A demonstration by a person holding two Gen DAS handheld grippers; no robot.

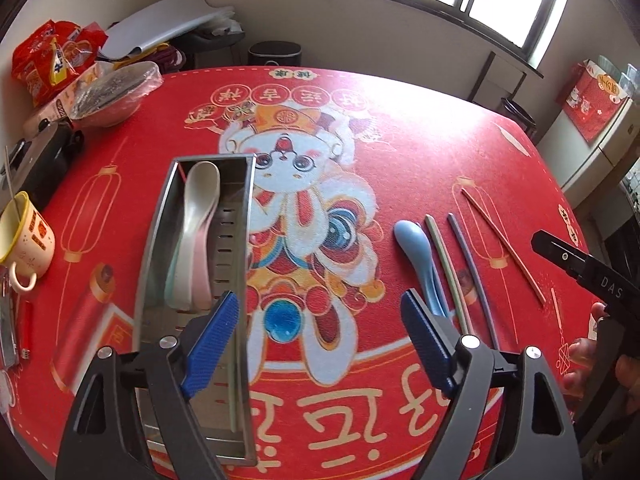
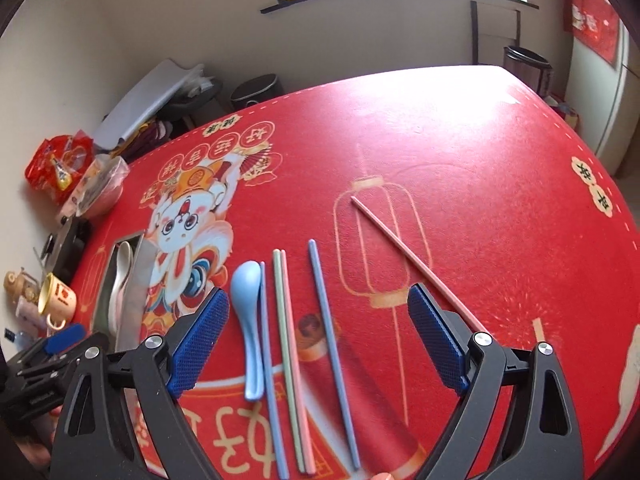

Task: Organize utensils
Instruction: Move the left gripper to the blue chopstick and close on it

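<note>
Spoons are partly sorted: a cream plastic spoon (image 1: 202, 196) and a pale pink plastic spoon (image 1: 202, 268) already lie in the left compartment of the long stainless steel utensil tray (image 1: 154, 236), which sits on the left part of the red printed tablecloth (image 2: 500, 152). The tray's right compartment, with slots in its floor, looks bare as far as I can see.

Left to do, by my judgement, is most of the job. A light blue plastic spoon (image 2: 246, 300) still lies on the cloth to the right of the tray, with a blue chopstick (image 2: 269, 344) touching its right edge. Just beside these are a green chopstick (image 2: 285, 340) and a pink chopstick (image 2: 295, 344) lying tight together, then a second blue chopstick (image 2: 326, 312) a little apart, and a lone pink chopstick (image 2: 404, 252) angled away further right.

The left gripper (image 1: 316, 340) hangs released over the near end of the tray, nothing between its blue pads. The right gripper (image 2: 320, 340) is spread wide and empty above the chopsticks.

Hard to read: the near end of the tray is hidden behind the left gripper's fingers, so a third, greenish spoon under the other two is only a guess. The near ends of the chopsticks are cut off by the right wrist view's lower edge.
</note>
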